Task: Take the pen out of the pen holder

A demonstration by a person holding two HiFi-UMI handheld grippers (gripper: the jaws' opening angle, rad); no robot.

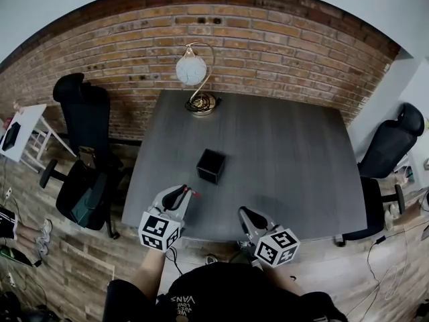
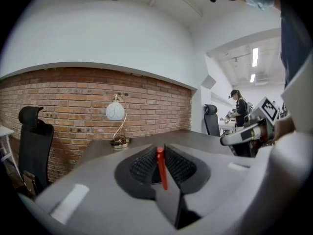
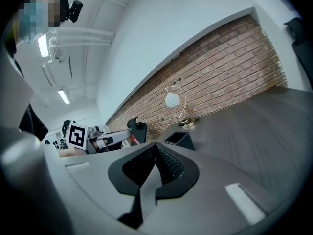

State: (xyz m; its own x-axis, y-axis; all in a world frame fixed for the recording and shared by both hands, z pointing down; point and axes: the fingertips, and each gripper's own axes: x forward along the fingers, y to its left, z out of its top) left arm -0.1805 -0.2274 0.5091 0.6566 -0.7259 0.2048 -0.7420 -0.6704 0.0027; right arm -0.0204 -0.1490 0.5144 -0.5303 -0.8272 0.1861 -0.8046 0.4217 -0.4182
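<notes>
The black square pen holder (image 1: 210, 166) stands near the middle of the grey table (image 1: 288, 153); it also shows in the right gripper view (image 3: 179, 139). My left gripper (image 1: 182, 194) hovers over the table's near edge, short of and left of the holder, shut on a red pen (image 2: 160, 167). The pen's end (image 1: 194, 193) sticks out past the jaws. My right gripper (image 1: 246, 214) is at the near edge too, right of the holder, its jaws shut (image 3: 155, 148) with nothing between them. Each gripper shows in the other's view: the left gripper (image 3: 105, 140), the right gripper (image 2: 244, 133).
A globe desk lamp (image 1: 194, 72) stands at the table's far edge by the brick wall. Black office chairs stand left (image 1: 84, 146) and right (image 1: 389, 146) of the table. A person (image 2: 239, 106) is in the far background.
</notes>
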